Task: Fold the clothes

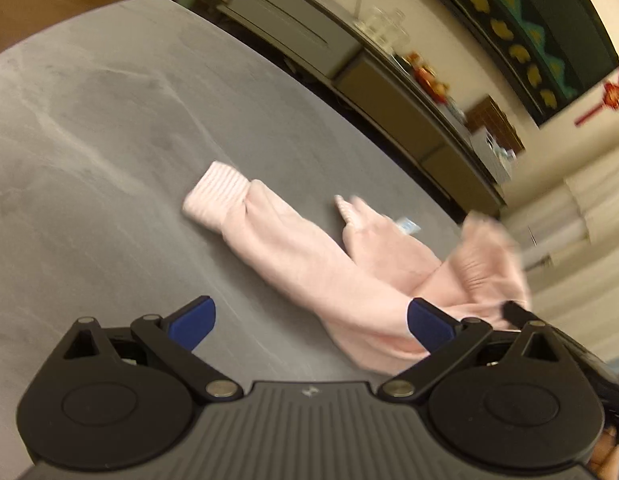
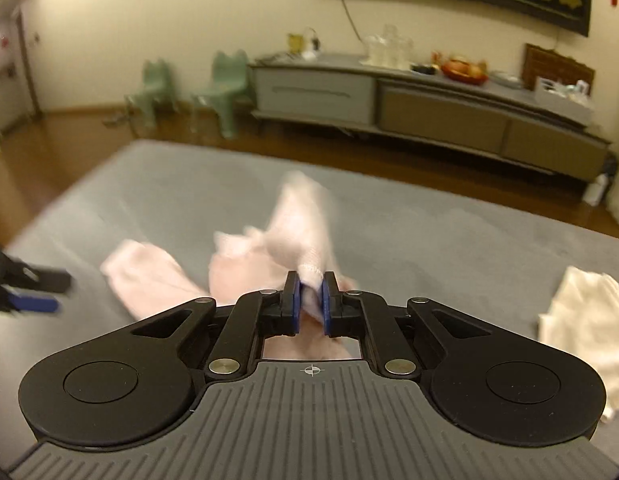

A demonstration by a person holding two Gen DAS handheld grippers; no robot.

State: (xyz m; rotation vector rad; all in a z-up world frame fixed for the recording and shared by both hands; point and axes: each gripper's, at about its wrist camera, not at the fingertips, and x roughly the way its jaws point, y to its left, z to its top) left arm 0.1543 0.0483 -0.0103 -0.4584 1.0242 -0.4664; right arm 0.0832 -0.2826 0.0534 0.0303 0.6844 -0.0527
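Pink trousers [image 1: 309,256] lie on the grey surface [image 1: 109,140], both legs with ribbed cuffs stretched away from me. My left gripper [image 1: 309,322] is open above the near part of the trousers, nothing between its blue pads. My right gripper [image 2: 310,292] is shut on the waist end of the pink trousers [image 2: 301,232] and holds that fabric lifted and blurred. In the left wrist view the right gripper's tip [image 1: 517,312] shows at the raised fabric. The left gripper [image 2: 29,292] appears at the left edge of the right wrist view.
A white garment [image 2: 581,320] lies on the grey surface at the right. Beyond the surface's far edge stand a long low cabinet [image 2: 429,108] and two green chairs [image 2: 225,88] on a wooden floor.
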